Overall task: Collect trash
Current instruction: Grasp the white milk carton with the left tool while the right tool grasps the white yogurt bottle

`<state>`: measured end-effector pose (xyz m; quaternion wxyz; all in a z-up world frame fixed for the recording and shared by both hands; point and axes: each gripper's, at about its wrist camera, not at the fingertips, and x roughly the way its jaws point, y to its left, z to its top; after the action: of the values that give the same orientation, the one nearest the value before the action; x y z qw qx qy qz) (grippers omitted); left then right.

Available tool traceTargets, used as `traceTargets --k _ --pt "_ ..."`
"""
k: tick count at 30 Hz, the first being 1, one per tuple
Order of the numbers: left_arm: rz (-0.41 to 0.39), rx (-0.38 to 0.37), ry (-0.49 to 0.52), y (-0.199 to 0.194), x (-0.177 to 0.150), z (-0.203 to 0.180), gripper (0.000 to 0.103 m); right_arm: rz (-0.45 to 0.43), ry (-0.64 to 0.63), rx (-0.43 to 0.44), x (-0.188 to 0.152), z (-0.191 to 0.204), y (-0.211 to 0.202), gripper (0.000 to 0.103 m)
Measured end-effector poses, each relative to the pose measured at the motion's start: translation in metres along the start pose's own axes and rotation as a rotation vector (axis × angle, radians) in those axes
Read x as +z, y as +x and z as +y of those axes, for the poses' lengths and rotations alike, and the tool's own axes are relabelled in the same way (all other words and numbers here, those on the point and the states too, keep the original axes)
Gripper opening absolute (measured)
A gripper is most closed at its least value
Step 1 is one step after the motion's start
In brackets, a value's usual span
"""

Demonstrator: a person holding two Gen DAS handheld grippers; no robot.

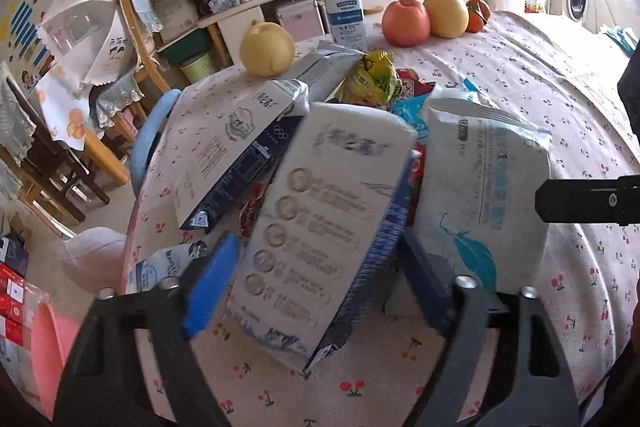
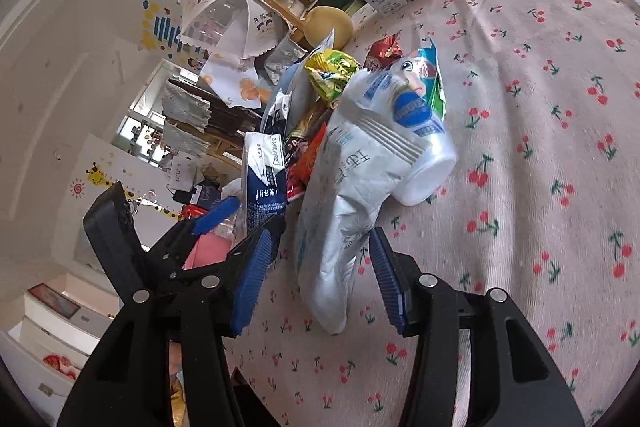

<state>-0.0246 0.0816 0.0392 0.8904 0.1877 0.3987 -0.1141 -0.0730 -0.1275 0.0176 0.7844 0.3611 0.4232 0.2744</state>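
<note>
A heap of trash lies on the cherry-print tablecloth point(image 1: 560, 115). In the left wrist view my left gripper point(image 1: 320, 279) is open, its blue pads on either side of a white and blue milk carton point(image 1: 332, 219) that lies between them. A second milk carton point(image 1: 236, 143), a white tissue pack point(image 1: 480, 195) and a yellow-green snack wrapper point(image 1: 372, 75) lie around it. In the right wrist view my right gripper point(image 2: 320, 279) is open around the near end of the white tissue pack point(image 2: 344, 227). A white yogurt cup point(image 2: 424, 151) lies against that pack.
At the table's far side stand a white bottle point(image 1: 345, 7), a pear point(image 1: 266, 47), a red apple point(image 1: 405, 22), a yellow apple point(image 1: 446, 14) and a persimmon point(image 1: 478, 14). A pink bin point(image 1: 48, 351) sits off the table's left edge. Chairs point(image 1: 132, 39) stand beyond.
</note>
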Motion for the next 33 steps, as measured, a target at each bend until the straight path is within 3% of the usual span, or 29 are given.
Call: traceTargets --k 3,7,12,18,33 --pt "-0.011 0.005 0.005 0.0 0.002 -0.004 0.076 0.005 0.003 -0.015 0.003 -0.003 0.004 0.054" --pt "-0.008 0.017 -0.024 -0.001 0.004 -0.005 0.076 0.014 0.017 -0.021 0.008 -0.005 0.011 0.066" --pt "-0.009 -0.001 -0.094 -0.003 0.006 -0.007 0.074 0.002 -0.025 -0.064 0.008 0.001 0.011 0.066" --pt "-0.015 -0.016 -0.192 -0.011 0.004 -0.012 0.073 -0.001 -0.054 -0.112 0.006 0.001 0.003 0.032" --pt "-0.061 -0.088 -0.425 -0.033 -0.012 -0.01 0.071 -0.081 -0.145 -0.159 -0.002 0.003 -0.043 0.02"
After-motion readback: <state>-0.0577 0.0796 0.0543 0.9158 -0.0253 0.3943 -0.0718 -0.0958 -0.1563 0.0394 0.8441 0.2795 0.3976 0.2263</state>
